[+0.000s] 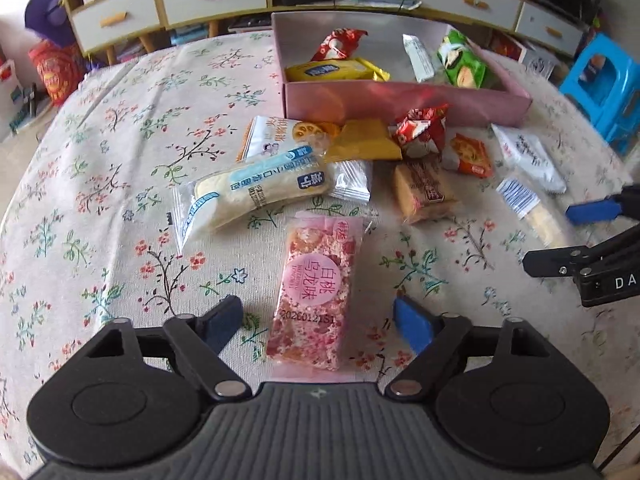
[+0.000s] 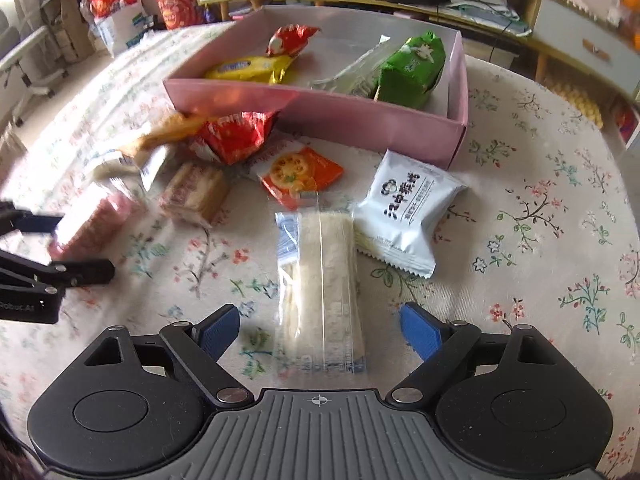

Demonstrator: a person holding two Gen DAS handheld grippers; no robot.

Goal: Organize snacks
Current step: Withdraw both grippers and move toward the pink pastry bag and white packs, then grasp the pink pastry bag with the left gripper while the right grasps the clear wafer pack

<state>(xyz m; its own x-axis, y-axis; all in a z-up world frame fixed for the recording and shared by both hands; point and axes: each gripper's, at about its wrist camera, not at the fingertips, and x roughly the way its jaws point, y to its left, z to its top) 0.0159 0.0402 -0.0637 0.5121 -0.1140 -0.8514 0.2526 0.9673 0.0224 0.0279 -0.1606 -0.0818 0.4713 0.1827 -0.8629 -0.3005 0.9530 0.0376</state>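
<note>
Four snacks lie inside the pink box (image 1: 404,100) at the far side of the surface (image 1: 100,168): one red packet (image 1: 336,44), one yellow packet (image 1: 332,71), one silver sachet (image 1: 418,58), one green packet (image 1: 464,62).

Loose on the floral cloth in front of the box, the left wrist view counts one pink nougat bar (image 1: 312,296), one long cream-and-blue bread pack (image 1: 256,192), one white-and-orange pouch (image 1: 280,136), one gold packet (image 1: 366,140), one red twist packet (image 1: 420,132), one orange cracker packet (image 1: 470,156), one tan cake slice (image 1: 424,190), one small clear sachet (image 1: 352,180).

The right wrist view alone shows plainly one clear-wrapped white wafer bar (image 2: 322,292) and one white panda-print packet (image 2: 404,216) just beside it.

Left gripper (image 1: 318,320): fingers spread wide, nougat bar lying between them, pads clear of it, holding nothing. Right gripper (image 2: 320,326): fingers spread wide either side of the wafer bar, not touching it.
</note>
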